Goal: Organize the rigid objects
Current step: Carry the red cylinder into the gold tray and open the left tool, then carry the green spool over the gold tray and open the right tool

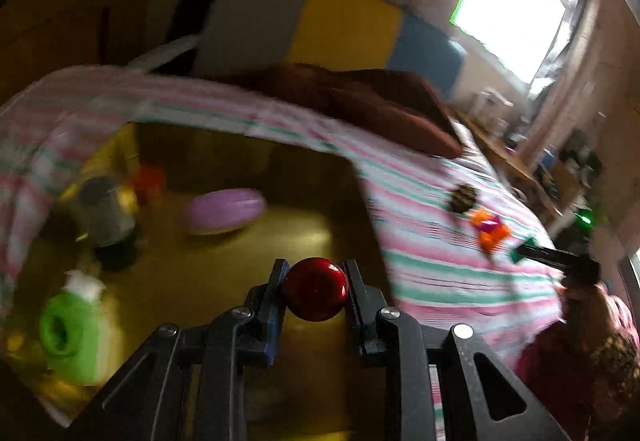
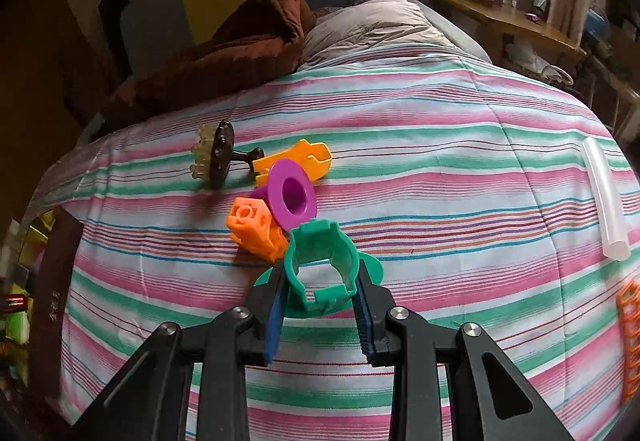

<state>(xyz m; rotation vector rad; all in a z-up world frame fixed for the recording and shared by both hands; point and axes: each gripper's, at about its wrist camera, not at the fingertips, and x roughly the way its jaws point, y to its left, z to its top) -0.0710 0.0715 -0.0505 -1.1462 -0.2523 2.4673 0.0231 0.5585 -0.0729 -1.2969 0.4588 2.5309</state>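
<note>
A: Nearest first: what does the left gripper [image 1: 316, 291] have?

B: Its jaws are clenched on a glossy red ball [image 1: 316, 289], pinched across the middle, probably so that it cannot roll out. It hangs over the open cardboard box [image 1: 248, 145] beside the bed, which looks like the collecting place.

A: What is in the box?

B: A green bottle [image 1: 74, 337], a dark jar [image 1: 106, 221] and a purple oval thing [image 1: 224, 210], all blurred.

A: And the right gripper [image 2: 322, 281]?

B: It grasps a green plastic ring piece [image 2: 322, 267] by its outer walls, low over the striped bedspread [image 2: 440, 181]; whether the piece rests on the cloth, I cannot tell.

A: Farther out?

B: An orange block [image 2: 256, 227], a purple funnel piece [image 2: 290, 193] and a yellow-orange piece [image 2: 298, 157] lie bunched together, touching, with a dark knobbed brush [image 2: 218, 155] just beside them, all unsorted. A pale tube [image 2: 606, 201] lies well apart at the right.
</note>
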